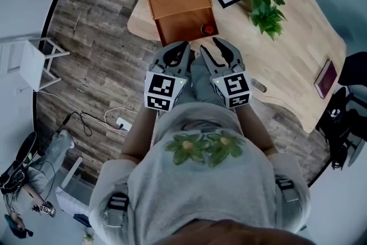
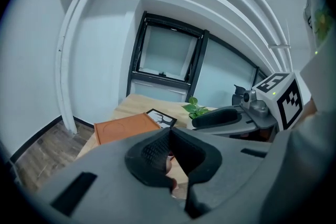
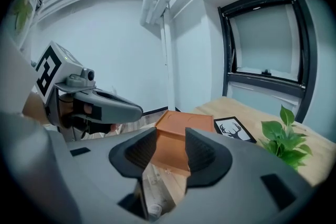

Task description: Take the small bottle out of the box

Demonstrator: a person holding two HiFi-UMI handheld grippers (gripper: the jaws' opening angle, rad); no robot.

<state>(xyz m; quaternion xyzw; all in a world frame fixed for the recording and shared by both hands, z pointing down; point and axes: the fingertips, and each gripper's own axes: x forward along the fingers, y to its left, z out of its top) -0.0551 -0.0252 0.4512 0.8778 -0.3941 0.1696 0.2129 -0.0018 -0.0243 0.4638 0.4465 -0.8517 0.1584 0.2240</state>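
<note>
inside of the box [image 1: 179, 3] out of sight

Pale room around a light wooden table [image 1: 287, 37]
We see a grey-brown plank floor [image 1: 97, 37], white walls [image 2: 100, 60], a black-framed window [image 2: 168, 52], a white stool [image 1: 35, 63] and trailing cables [image 1: 86, 119].

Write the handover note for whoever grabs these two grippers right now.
Left gripper: jaws together, empty.
Right gripper: jaws apart, nothing between them, aimed at the brown box.
Box: on the wooden table by its near edge, in front of both grippers; neither touches it.
Bottle: not clearly seen. A small red thing at the box's near right corner may be it.
Done: nothing yet.
Left: reach in, grip the bottle, lift it out.
</note>
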